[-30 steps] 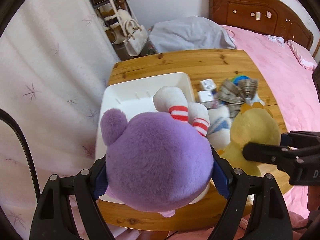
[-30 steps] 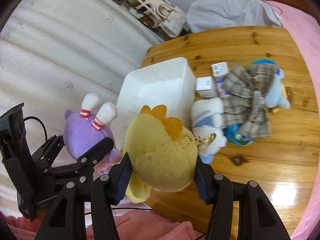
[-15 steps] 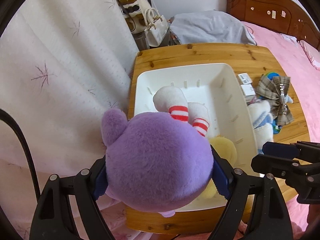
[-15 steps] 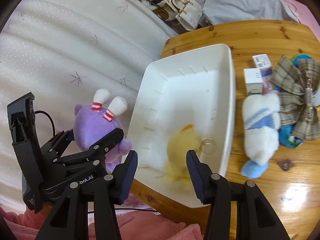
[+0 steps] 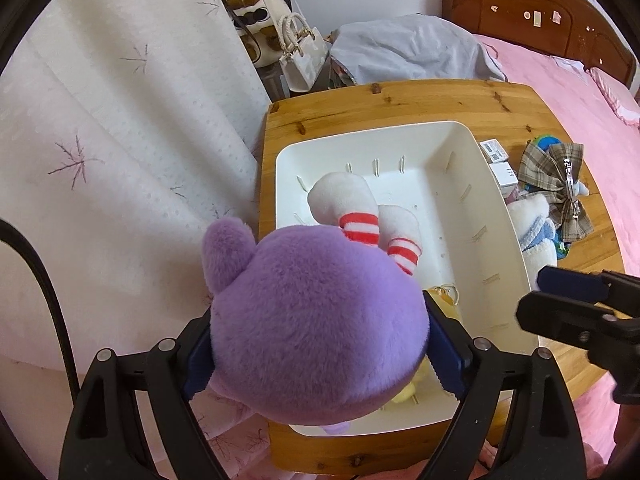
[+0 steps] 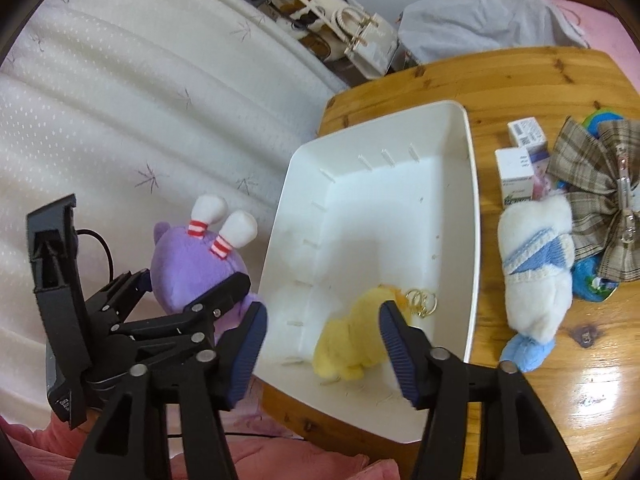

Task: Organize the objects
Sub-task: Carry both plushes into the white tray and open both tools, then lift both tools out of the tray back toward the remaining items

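The purple plush toy (image 5: 316, 320) is held between the blue pads of the left gripper (image 5: 316, 344), one pad against each flank, while the jaws are opening; its white, red-striped ears (image 5: 352, 208) are pointed forward over the white bin (image 5: 500, 216). Seen from the right wrist, the toy is suspended at the bin's left rim, over the near corner rather than the middle. The right gripper (image 6: 322, 336) is held over the bin's near end with its jaws opening and nothing clamped: the yellow plush toy (image 6: 352, 340) is seen lying on the bin floor below and between the fingers, clear of both pads, its gold key ring (image 6: 422, 300) beside it. The rest of the bin floor, towards the far wall, is left bare. The bin is set on the wooden table (image 6: 540, 76), its left rim close to the table's left edge, beyond which a white curtain (image 6: 120, 120) hangs. To the right of the bin, a white and blue plush toy (image 6: 532, 276), two small boxes (image 6: 516, 172) and a plaid bow (image 6: 600, 196) are crowded together, just beside the bin's right wall.
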The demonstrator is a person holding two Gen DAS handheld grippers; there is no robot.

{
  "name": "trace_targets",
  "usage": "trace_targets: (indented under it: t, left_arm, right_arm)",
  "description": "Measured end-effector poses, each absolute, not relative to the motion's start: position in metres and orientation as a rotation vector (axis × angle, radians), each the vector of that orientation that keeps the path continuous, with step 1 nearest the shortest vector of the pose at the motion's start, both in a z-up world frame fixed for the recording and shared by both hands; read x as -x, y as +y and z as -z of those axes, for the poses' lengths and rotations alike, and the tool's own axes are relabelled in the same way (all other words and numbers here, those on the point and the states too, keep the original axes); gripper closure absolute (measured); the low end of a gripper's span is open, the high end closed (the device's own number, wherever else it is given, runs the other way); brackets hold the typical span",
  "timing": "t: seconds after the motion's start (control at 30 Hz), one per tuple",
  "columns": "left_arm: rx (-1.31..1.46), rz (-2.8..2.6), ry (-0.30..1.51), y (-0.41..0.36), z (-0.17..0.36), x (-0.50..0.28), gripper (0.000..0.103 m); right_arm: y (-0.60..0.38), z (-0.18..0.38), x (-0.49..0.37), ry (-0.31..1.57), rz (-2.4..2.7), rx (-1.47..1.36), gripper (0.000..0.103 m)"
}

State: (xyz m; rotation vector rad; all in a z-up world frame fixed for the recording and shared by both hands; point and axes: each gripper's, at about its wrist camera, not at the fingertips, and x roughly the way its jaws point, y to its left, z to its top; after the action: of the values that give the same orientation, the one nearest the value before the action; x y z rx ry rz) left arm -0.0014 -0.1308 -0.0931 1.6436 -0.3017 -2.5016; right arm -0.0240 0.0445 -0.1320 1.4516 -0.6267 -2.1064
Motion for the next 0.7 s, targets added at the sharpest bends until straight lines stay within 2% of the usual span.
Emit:
trace_targets:
  t: [0.2,0.47,0.7]
  left_arm:
    - [-1.66,2.49,-0.278,-0.132,0.095,0.003,0.012]
    - [-1.617,2.47,-0.232,-0.132,0.091,0.003,0.01]
    - [-1.598,2.461,-0.145,-0.129,0.083,0.004,0.01]
  right_arm:
    - [0.053,0.127,0.018,-0.634,2.172,-1.407,0.03]
    - [0.065,0.121,0.011,-0.638,2.226,-1.373,0.029]
    - [0.075,0.107,0.001,-0.535,2.302,-1.313,0.024]
